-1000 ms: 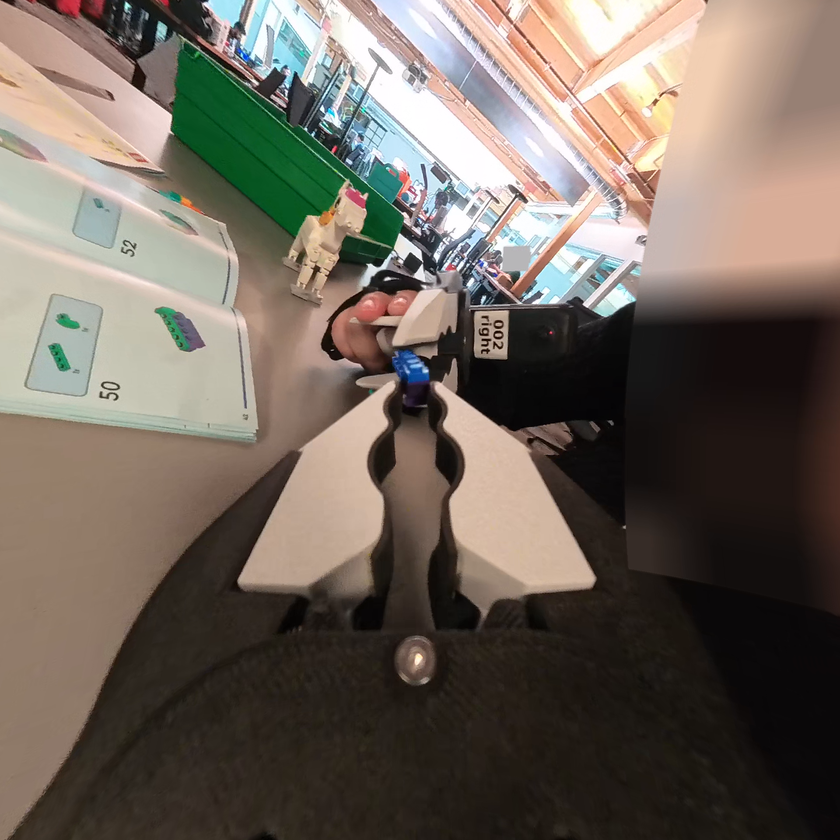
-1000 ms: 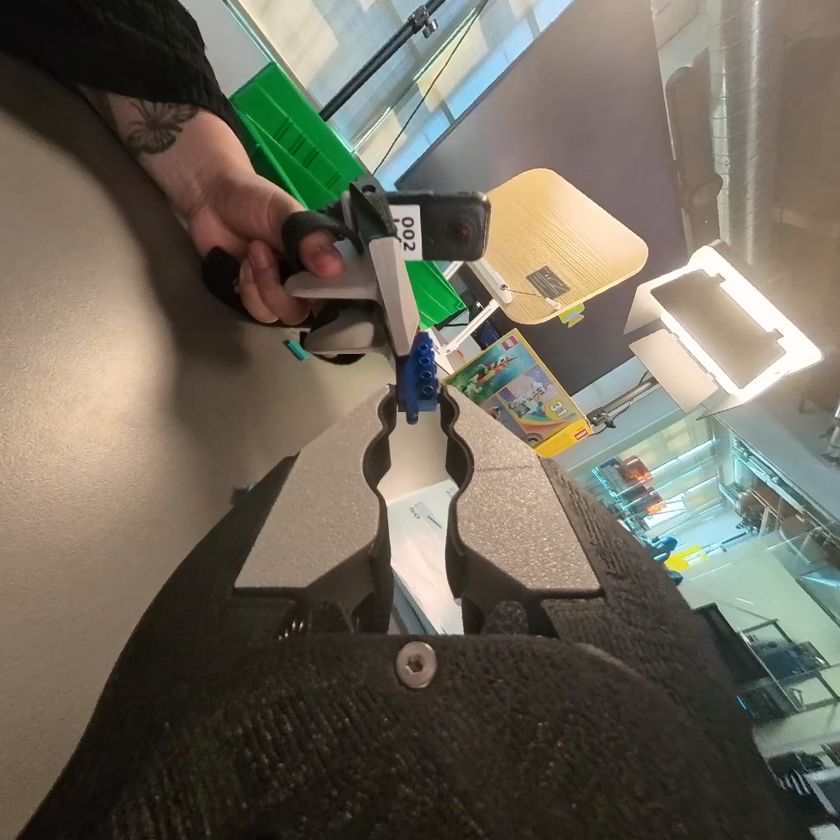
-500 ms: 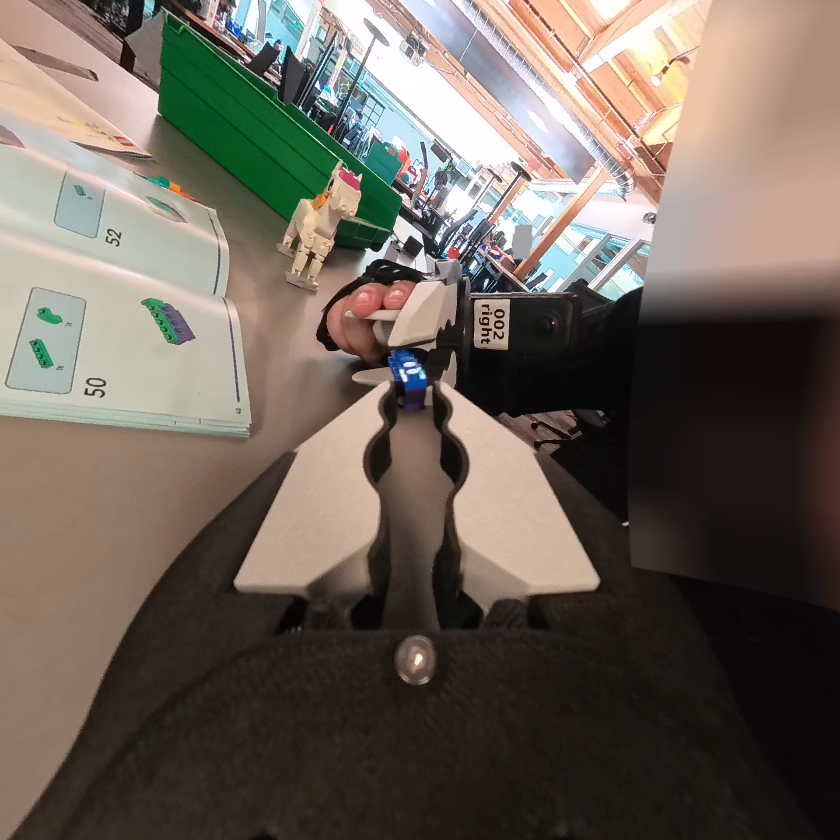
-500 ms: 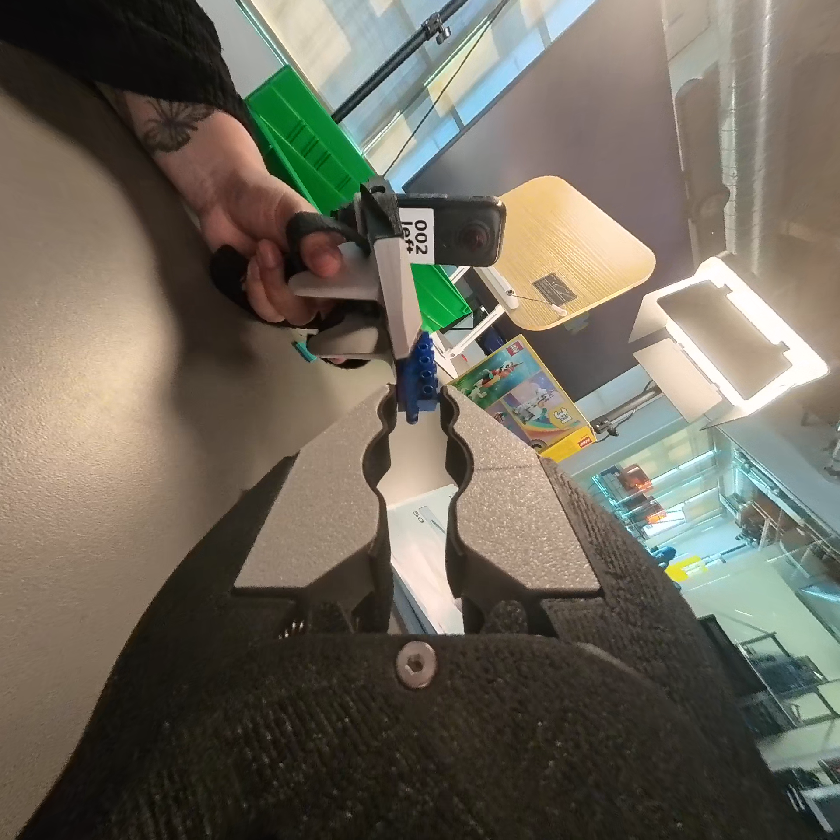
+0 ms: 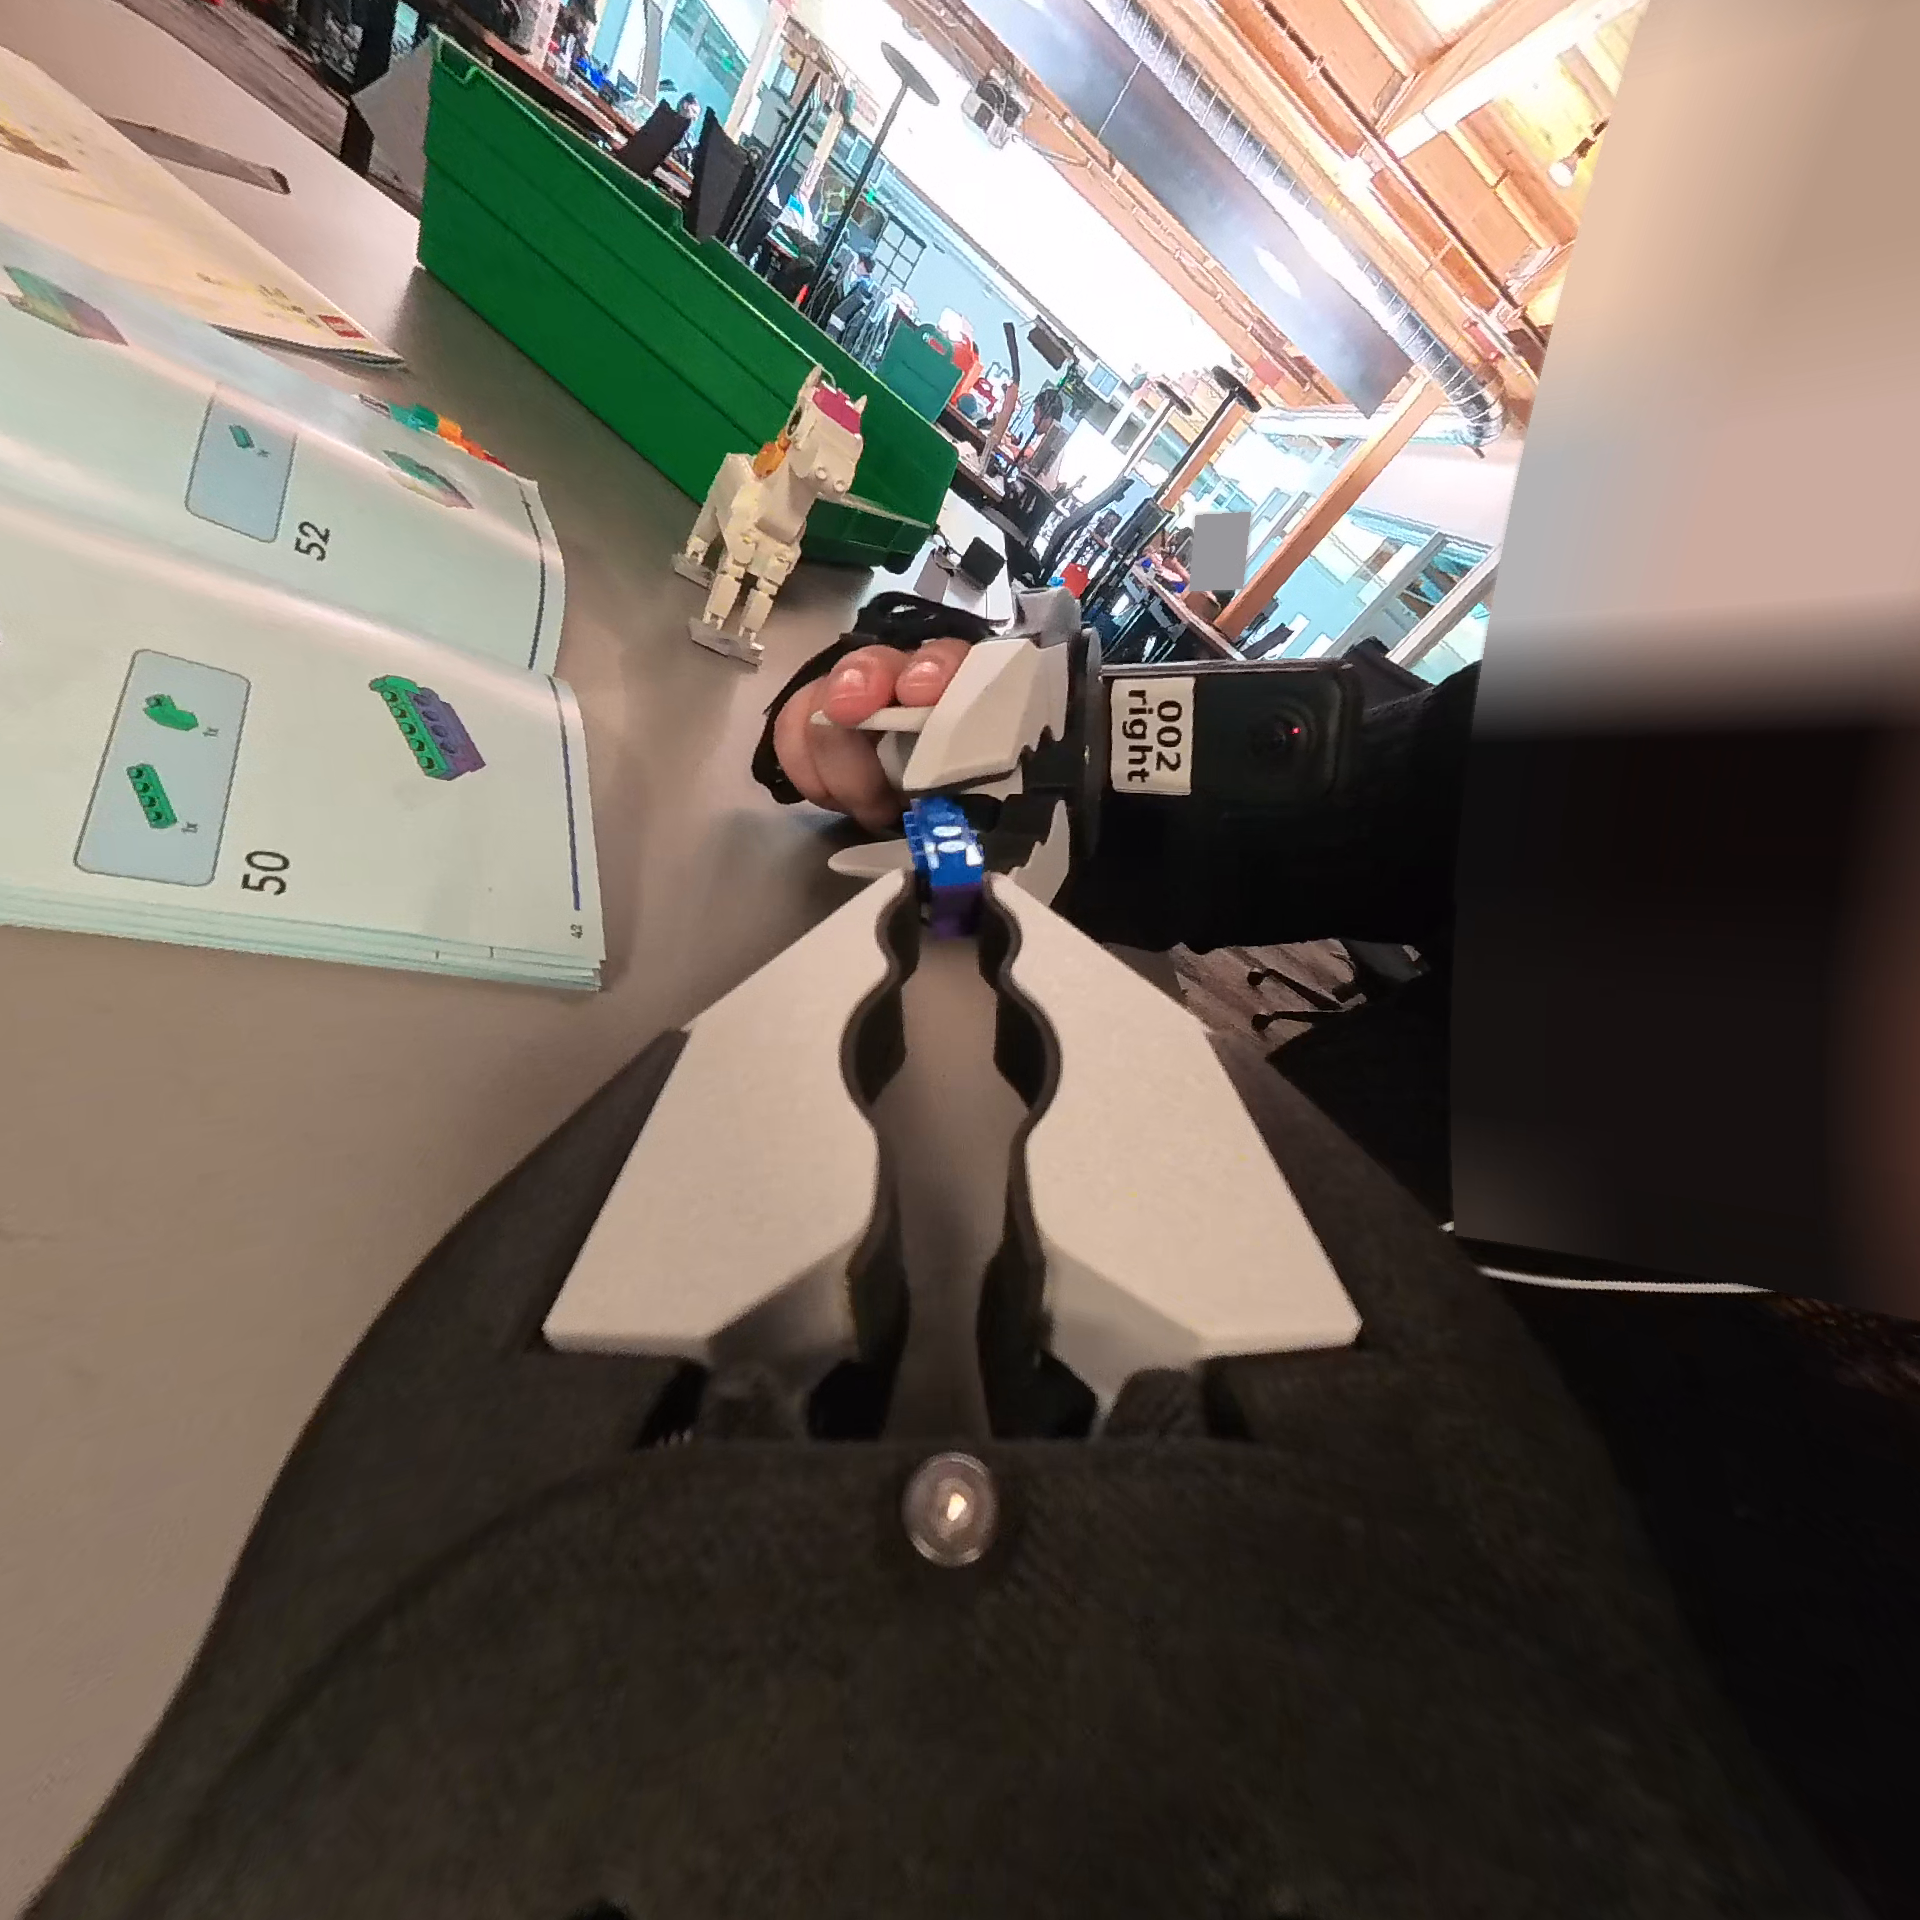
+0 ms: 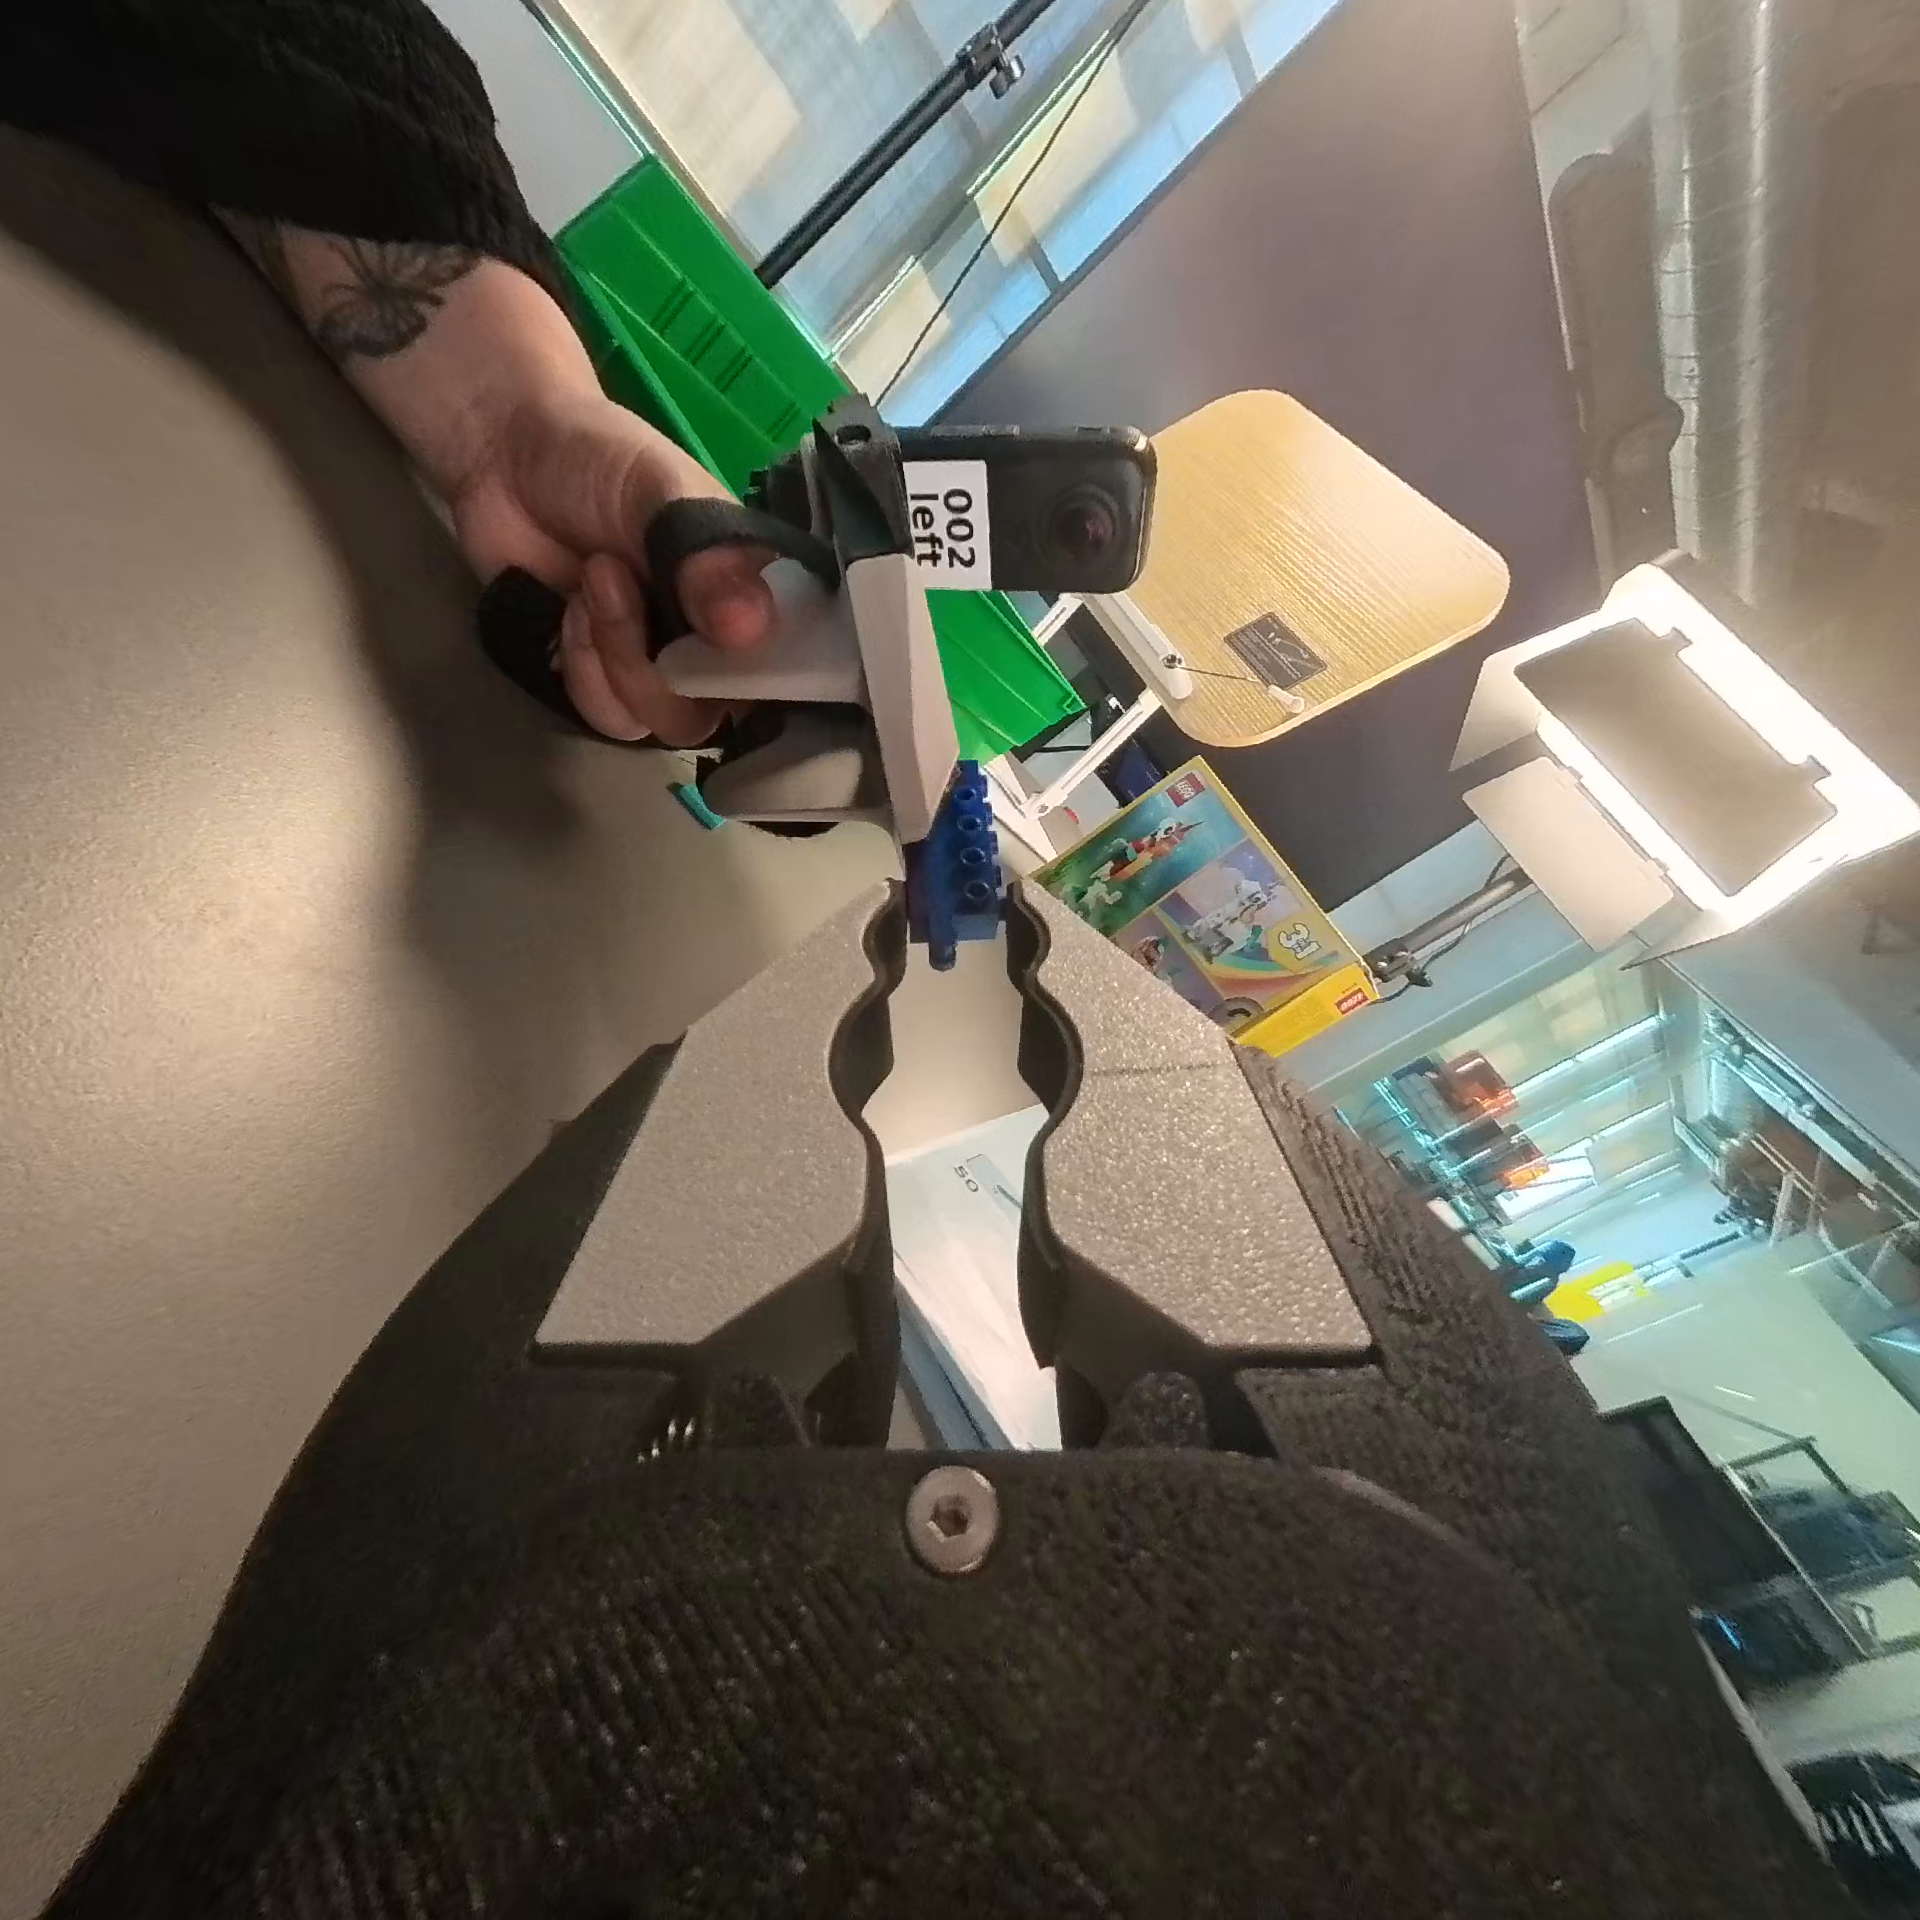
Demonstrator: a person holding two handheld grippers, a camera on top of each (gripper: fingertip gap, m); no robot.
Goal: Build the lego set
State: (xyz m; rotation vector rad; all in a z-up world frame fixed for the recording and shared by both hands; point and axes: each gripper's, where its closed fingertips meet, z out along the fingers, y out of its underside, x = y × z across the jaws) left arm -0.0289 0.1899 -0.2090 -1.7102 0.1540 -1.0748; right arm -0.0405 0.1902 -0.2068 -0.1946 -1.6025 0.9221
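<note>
Both grippers meet tip to tip above the grey table and pinch the same small stack of bricks. In the left wrist view my left gripper (image 5: 945, 899) is shut on a purple brick (image 5: 952, 914) with a blue brick (image 5: 943, 844) on top of it. The right gripper comes in from the far side onto the blue brick. In the right wrist view my right gripper (image 6: 951, 914) is shut on the blue studded brick (image 6: 961, 868), and the left gripper's fingers (image 6: 904, 727) clamp the stack's far end. The purple brick is hidden in that view.
An open instruction booklet (image 5: 281, 665) lies on the table (image 5: 260, 1122) at left. A white brick unicorn (image 5: 774, 509) stands beyond it, before a green bin (image 5: 644, 270). Small loose bricks (image 5: 436, 421) lie near the booklet. A yellow set box (image 6: 1205, 914) stands farther off. My left and right fingertips are right by each other.
Both grippers stay shut on the brick stack, with only slight shifts of the views. The right gripper's hold on the blue brick looks a little deeper than before.
</note>
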